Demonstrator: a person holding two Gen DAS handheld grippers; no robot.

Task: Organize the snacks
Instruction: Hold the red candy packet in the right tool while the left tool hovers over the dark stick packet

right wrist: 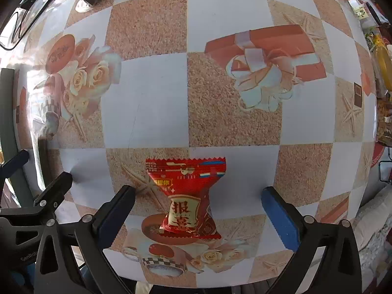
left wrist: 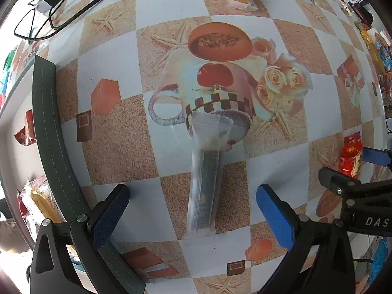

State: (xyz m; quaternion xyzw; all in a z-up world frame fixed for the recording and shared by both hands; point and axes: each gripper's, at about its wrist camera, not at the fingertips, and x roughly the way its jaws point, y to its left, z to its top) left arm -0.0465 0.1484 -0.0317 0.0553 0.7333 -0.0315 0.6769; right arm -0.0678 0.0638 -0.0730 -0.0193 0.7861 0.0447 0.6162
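A long clear packet with a dark stick inside (left wrist: 205, 183) lies on the patterned tablecloth, pointing away from me. My left gripper (left wrist: 193, 196) hangs straight above it, jaws wide open, blue pads on either side and not touching it. A red candy wrapper with gold characters (right wrist: 188, 198) lies flat under my right gripper (right wrist: 198, 198), whose jaws also stand wide open around it without contact. In the left wrist view the right gripper's fingers (left wrist: 343, 178) show at the right edge beside the same red wrapper (left wrist: 350, 156).
A dark green strip, perhaps a bin's rim (left wrist: 49, 132), curves along the left with snack packs (left wrist: 36, 201) beyond it. Another clear packet with a yellow snack (left wrist: 243, 0) lies far ahead. Black cables (left wrist: 56, 7) run at top left. Colourful packs (left wrist: 374, 49) pile at the right edge.
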